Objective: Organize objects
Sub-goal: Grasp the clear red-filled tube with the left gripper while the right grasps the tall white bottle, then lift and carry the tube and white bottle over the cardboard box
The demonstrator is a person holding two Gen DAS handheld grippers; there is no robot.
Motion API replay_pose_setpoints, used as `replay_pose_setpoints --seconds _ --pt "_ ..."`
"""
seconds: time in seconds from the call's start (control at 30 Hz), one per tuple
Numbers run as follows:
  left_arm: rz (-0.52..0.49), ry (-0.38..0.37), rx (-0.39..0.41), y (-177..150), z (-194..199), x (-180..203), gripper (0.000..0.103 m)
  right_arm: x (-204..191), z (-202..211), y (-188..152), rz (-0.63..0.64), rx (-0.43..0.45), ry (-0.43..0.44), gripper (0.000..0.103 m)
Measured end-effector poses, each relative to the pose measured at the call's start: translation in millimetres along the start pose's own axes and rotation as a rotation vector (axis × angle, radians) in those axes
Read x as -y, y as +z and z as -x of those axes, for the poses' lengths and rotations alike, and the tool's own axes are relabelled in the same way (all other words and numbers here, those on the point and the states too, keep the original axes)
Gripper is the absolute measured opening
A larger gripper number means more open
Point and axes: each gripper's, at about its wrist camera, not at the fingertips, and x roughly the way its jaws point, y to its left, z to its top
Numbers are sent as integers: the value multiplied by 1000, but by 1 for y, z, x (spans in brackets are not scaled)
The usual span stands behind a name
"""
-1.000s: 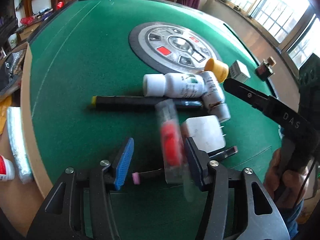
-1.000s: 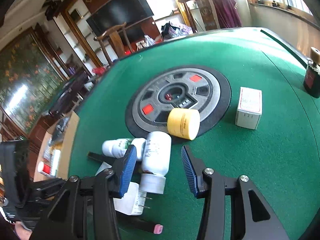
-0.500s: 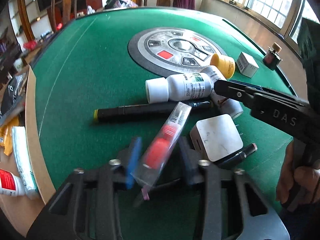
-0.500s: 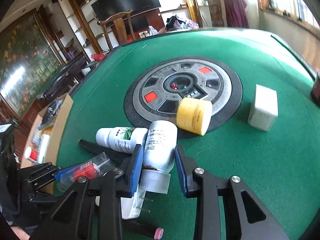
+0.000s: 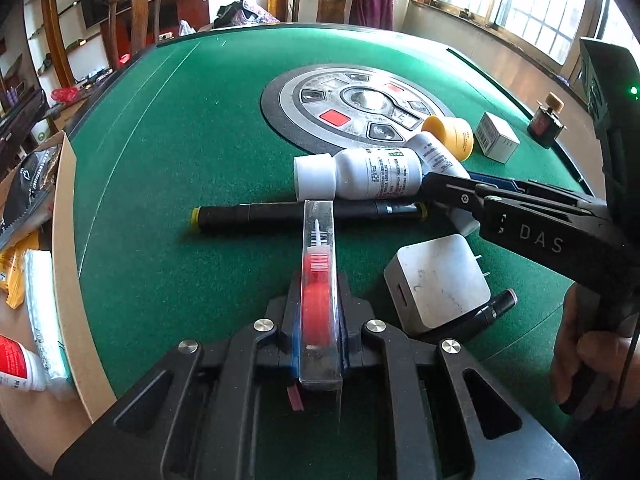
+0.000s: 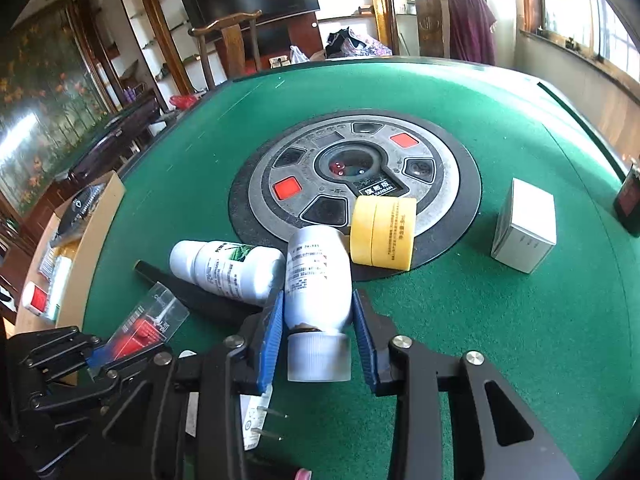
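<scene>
Left tongs (image 5: 318, 340) clamped on clear boxed red tube (image 5: 318, 280), lifted near desk's (image 5: 160, 200) near edge. Black marker (image 5: 248, 214) lies crosswise ahead, white labelled bottle (image 5: 360, 176) just behind it. White charger (image 5: 438, 280) right of tube. Right tongs (image 6: 316, 328) straddle second white bottle (image 6: 318, 276), pads touching its sides; yellow jar (image 6: 382, 236) touching beyond, white box (image 6: 526, 232) toward right edge.
</scene>
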Motion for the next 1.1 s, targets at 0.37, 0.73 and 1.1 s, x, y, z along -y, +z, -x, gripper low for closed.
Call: replay_pose_setpoints --seconds 0.37,0.73,1.1 --pt "115 -78 99 -6 22 -22 12 6 22 -2 -36 74 23 34" --pt "117 -107 128 -12 29 -19 12 -5 42 0 -24 176 77 34" --pt "117 -155 145 -10 25 -17 12 -8 37 3 -19 165 99 34"
